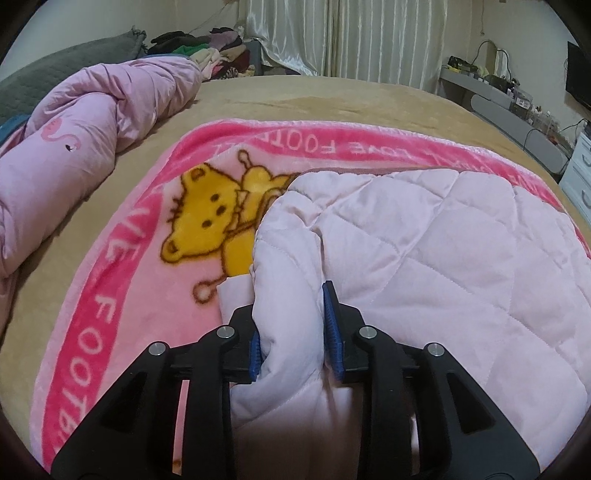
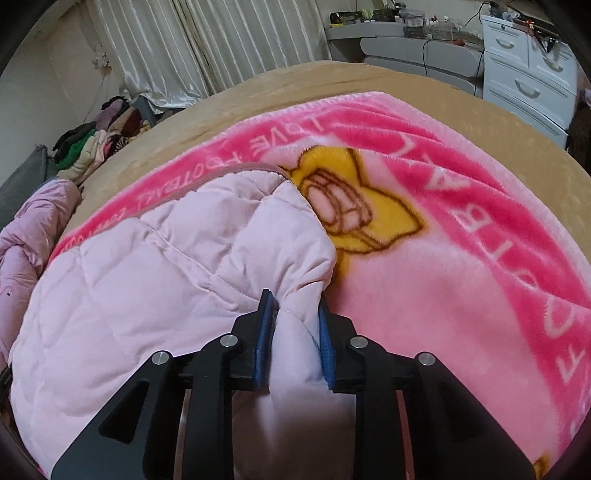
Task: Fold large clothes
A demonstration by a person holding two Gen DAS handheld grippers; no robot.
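A pale pink quilted jacket [image 1: 424, 258] lies on a pink bear-print blanket [image 1: 147, 266] spread over the bed. My left gripper [image 1: 291, 317] is shut on a thick fold at the jacket's left edge. The jacket also shows in the right wrist view [image 2: 155, 280], lying on the same blanket [image 2: 461, 295]. My right gripper [image 2: 293, 321] is shut on a bunched fold at the jacket's right edge. Blue pads [image 2: 264, 332] press the fabric from both sides. The cloth under each gripper is hidden by the black frames.
A lilac flamingo-print duvet [image 1: 85, 147] is bunched on the tan bedsheet [image 1: 314, 96] at the left. A heap of clothes [image 1: 210, 48] sits behind it. White curtains [image 1: 351, 33], a grey desk [image 1: 517, 107] and white drawers [image 2: 528, 70] stand beyond the bed.
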